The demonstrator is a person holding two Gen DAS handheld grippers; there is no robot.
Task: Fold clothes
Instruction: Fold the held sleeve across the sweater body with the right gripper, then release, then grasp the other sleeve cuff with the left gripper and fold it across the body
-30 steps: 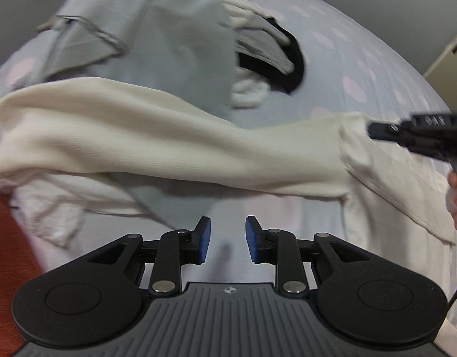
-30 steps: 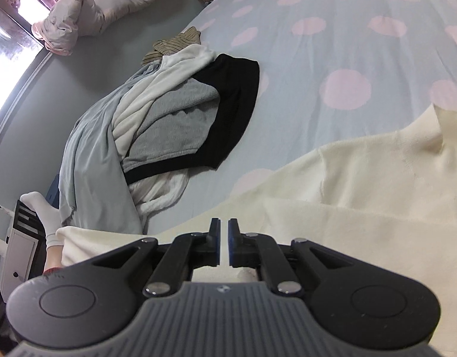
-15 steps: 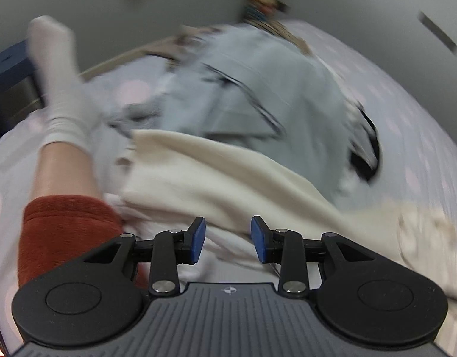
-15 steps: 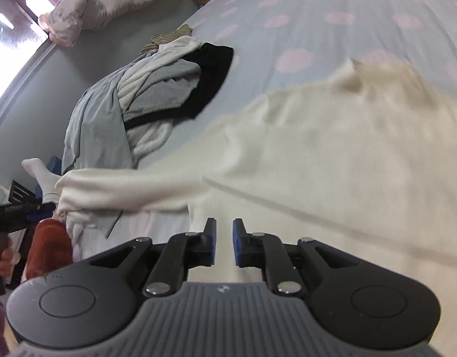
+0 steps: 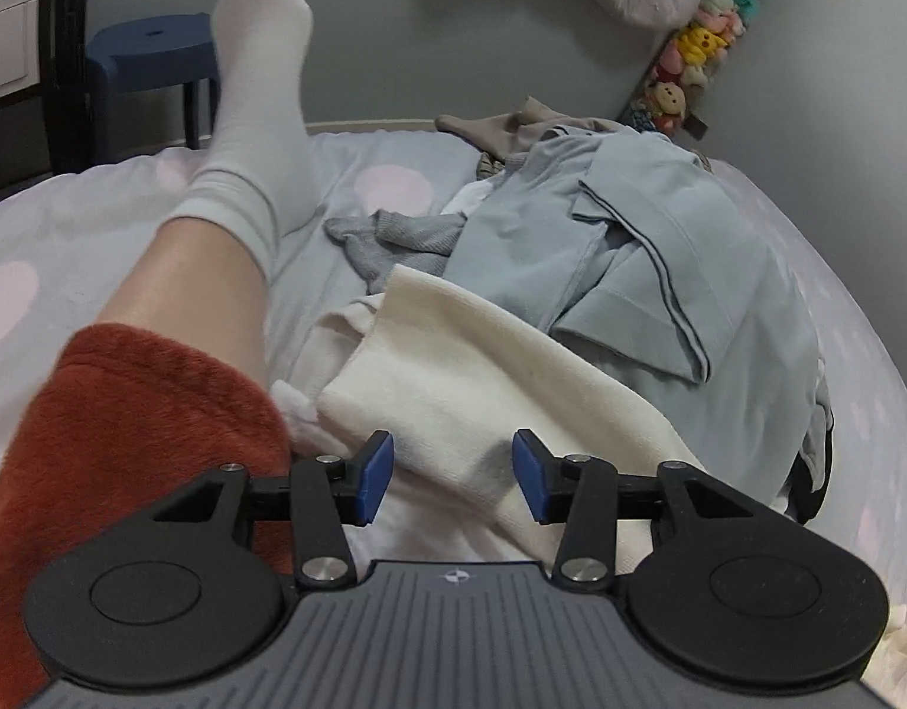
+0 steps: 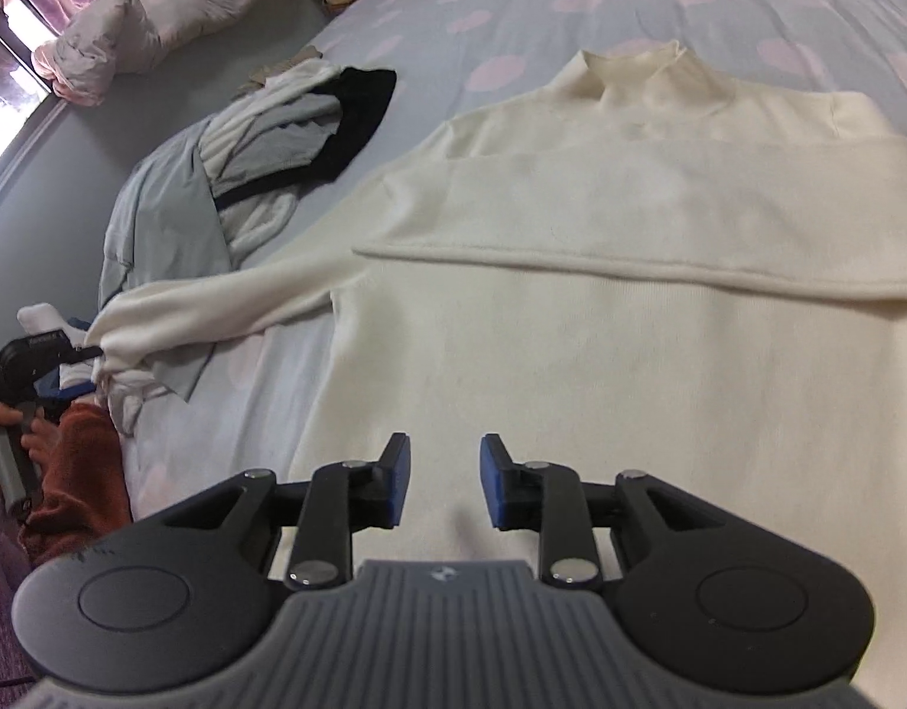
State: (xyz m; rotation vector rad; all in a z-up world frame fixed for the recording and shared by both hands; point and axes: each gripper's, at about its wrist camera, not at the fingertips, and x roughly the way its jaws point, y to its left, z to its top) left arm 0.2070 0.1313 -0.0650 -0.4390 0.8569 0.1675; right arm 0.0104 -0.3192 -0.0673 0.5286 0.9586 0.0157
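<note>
Your cream sweater (image 6: 601,307) lies flat across the middle of the right wrist view with one sleeve (image 6: 660,218) folded across its chest, while the other sleeve (image 6: 217,301) stretches to the left edge, so that sleeve and the body fold look left to do. Both the left gripper (image 5: 452,475) and right gripper (image 6: 442,480) stand apart, clamped on nothing. Only the left wrist view shows the sleeve's cuff end (image 5: 453,378) just ahead of its fingers, with the unfolded pile (image 5: 660,248) at upper right.

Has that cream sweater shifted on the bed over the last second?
Yes. In the right wrist view the cream sweater now lies flatter, its collar nearer the black garment on the pile, one sleeve folded across its chest.
</note>
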